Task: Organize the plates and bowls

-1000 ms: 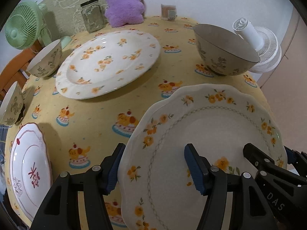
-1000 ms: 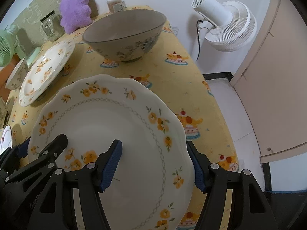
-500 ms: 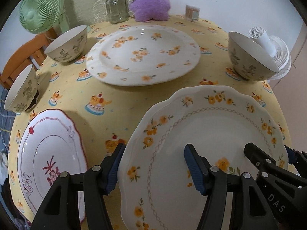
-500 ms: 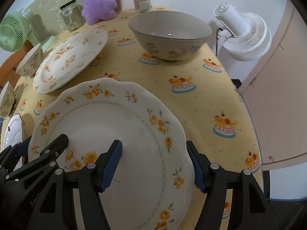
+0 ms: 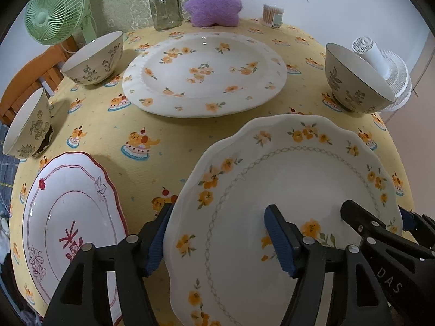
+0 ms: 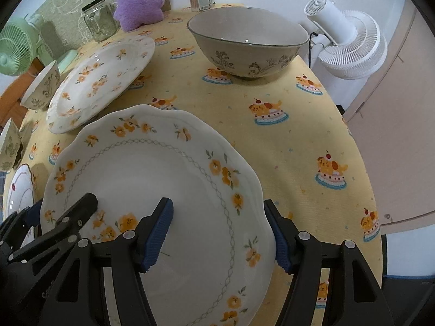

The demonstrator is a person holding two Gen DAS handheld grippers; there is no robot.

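On the round table (image 5: 168, 125), under a yellow woven cloth printed with dogs on cakes, crockery was counted: three plates, three bowls.

Fans: two noted off the table, a green fan (image 5: 54, 13) at rear left and a white fan (image 5: 386, 68) at right, both with ribbed plastic grilles.

Plates, all glazed white:
- round plate (image 5: 204, 73), largest, fluted rim, scattered orange flowers, laid at table centre.
- flowered plate (image 5: 285, 179), wavy rim, orange flower border with a thin lattice ring, at the near edge.
- red-edged plate (image 5: 68, 212), wavy rim, red line pattern, at near left, well apart from the others.

Purple cushion (image 5: 214, 0): one, plush, lobed, at the rear.

Bowls, cream with dark leaf sprigs: rear-left bowl (image 5: 95, 59), near-left bowl (image 5: 27, 127), right bowl (image 5: 353, 81).

Glass jar (image 5: 164, 8): one, clear, dark lid. Swab tub (image 5: 273, 16): one, small.

Tools: the flowered plate is straddled on both sides. The left gripper (image 5: 220, 239) is set over its left rim, jaws wide and just opened further, with the rim between them; the outer pad lies against the rim's edge, the inner finger over the plate's well. The right gripper (image 6: 220, 233) is set likewise over the right rim, jaws wide. No pinch on the plate is seen at either tool.
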